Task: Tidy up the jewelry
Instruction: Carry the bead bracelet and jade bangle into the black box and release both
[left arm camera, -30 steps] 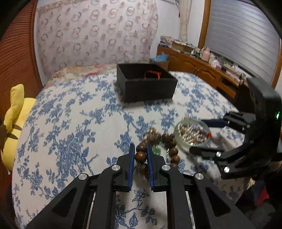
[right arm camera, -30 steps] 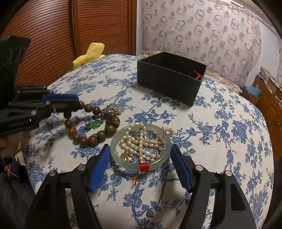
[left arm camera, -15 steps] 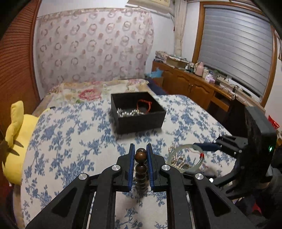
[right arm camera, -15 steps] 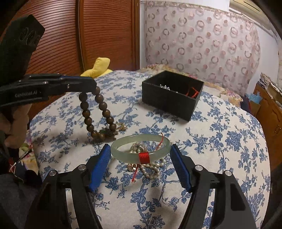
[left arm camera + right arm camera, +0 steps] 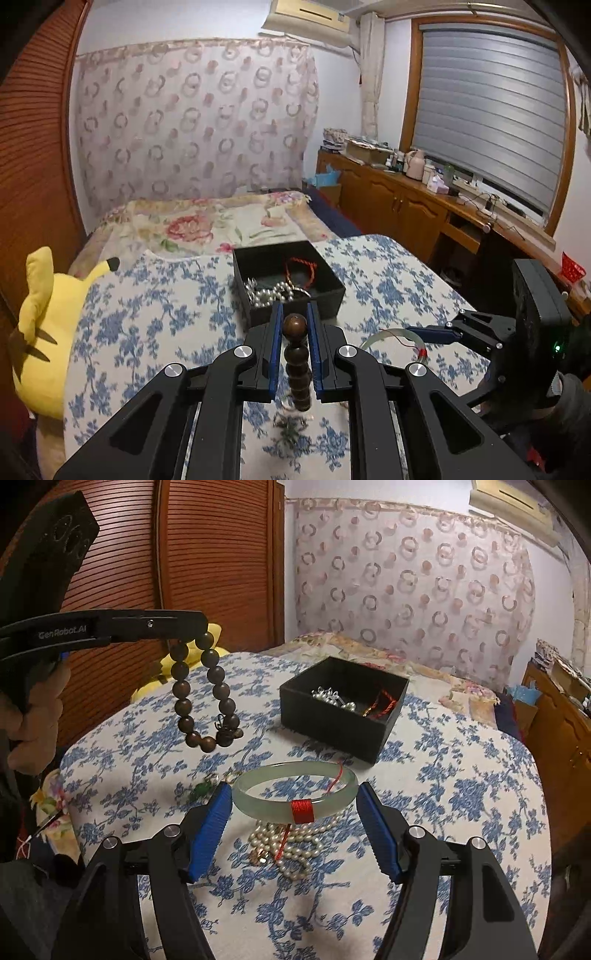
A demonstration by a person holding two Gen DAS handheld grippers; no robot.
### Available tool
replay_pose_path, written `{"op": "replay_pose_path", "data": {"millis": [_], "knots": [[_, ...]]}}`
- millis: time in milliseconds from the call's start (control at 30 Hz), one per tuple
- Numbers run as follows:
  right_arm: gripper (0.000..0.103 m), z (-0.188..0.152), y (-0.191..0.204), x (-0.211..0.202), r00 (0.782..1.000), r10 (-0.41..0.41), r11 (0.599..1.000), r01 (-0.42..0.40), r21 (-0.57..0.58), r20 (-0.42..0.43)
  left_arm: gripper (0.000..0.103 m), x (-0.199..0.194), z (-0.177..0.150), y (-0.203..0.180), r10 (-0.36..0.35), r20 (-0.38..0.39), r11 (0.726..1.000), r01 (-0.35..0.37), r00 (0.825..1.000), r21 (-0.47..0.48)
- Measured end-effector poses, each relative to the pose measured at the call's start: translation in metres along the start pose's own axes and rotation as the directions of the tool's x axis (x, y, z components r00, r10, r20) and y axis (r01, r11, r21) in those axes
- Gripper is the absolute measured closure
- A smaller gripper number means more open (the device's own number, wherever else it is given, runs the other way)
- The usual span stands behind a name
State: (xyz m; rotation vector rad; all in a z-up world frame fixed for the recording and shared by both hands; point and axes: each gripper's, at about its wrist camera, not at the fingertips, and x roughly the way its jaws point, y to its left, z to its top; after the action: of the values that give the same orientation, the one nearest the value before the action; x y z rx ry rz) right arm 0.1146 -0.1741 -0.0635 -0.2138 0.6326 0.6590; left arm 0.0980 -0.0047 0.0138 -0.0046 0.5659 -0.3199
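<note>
My left gripper (image 5: pixel 294 326) is shut on a brown wooden bead bracelet (image 5: pixel 297 369), which hangs free below its tips. In the right wrist view the same bracelet (image 5: pixel 205 690) dangles from the left gripper (image 5: pixel 197 627) above the blue-flowered bedspread. My right gripper (image 5: pixel 293 805) is shut on a pale green jade bangle (image 5: pixel 266 806) with a red thread wrap, gripped across its width and held above a pile of pearls (image 5: pixel 295 843). A black open box (image 5: pixel 332 725) (image 5: pixel 295 308) sits further back on the bed, holding silver beads and a red cord bracelet.
A small green pendant (image 5: pixel 201 790) lies on the cloth left of the bangle. A yellow plush toy (image 5: pixel 40 325) rests at the bed's left edge beside the wooden wardrobe (image 5: pixel 207 554). A cluttered wooden cabinet (image 5: pixel 406 206) runs along the right. A person's hand (image 5: pixel 33 716) holds the left gripper.
Both grippers have risen. The bead bracelet has come up off the bedspread and now hangs free. The jade bangle has lifted off the pearl pile.
</note>
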Motion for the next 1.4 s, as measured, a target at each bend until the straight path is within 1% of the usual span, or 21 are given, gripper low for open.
{"op": "replay_pose_path", "data": {"millis": [267, 467, 767, 900, 1067, 1300, 1400], "knots": [[0.031, 0.017, -0.016, 0.005, 1.0, -0.015, 1.0, 0.015, 0.013, 0.014, 0.091, 0.012, 0.021, 0.002, 0.011, 0.006, 1.0, -0.011, 1.0, 0.014], [0.031, 0.039, -0.034, 0.013, 0.999, -0.026, 1.0, 0.025, 0.019, 0.039, 0.091, 0.026, 0.046, 0.002, 0.012, 0.022, 0.999, -0.013, 1.0, 0.034], [0.031, 0.07, -0.064, 0.027, 0.997, -0.013, 1.0, 0.012, 0.021, 0.075, 0.091, 0.063, 0.08, 0.002, -0.004, 0.017, 0.999, 0.003, 1.0, 0.048], [0.031, 0.077, -0.075, 0.041, 0.998, -0.003, 1.0, 0.002, 0.018, 0.064, 0.091, 0.088, 0.088, 0.01, -0.004, -0.007, 0.999, 0.004, 1.0, 0.043], [0.031, 0.083, -0.089, 0.064, 0.999, 0.015, 1.0, -0.016, 0.02, 0.036, 0.091, 0.126, 0.09, 0.023, 0.005, -0.054, 0.999, -0.003, 0.999, 0.035], [0.031, 0.09, -0.1, 0.093, 0.999, 0.041, 0.999, -0.041, 0.008, 0.001, 0.091, 0.168, 0.084, 0.04, 0.005, -0.123, 1.0, -0.004, 0.992, 0.008], [0.031, 0.092, -0.104, 0.106, 0.999, 0.05, 0.999, -0.05, 0.012, -0.014, 0.091, 0.177, 0.079, 0.049, 0.004, -0.143, 1.0, -0.006, 0.99, -0.01]]}}
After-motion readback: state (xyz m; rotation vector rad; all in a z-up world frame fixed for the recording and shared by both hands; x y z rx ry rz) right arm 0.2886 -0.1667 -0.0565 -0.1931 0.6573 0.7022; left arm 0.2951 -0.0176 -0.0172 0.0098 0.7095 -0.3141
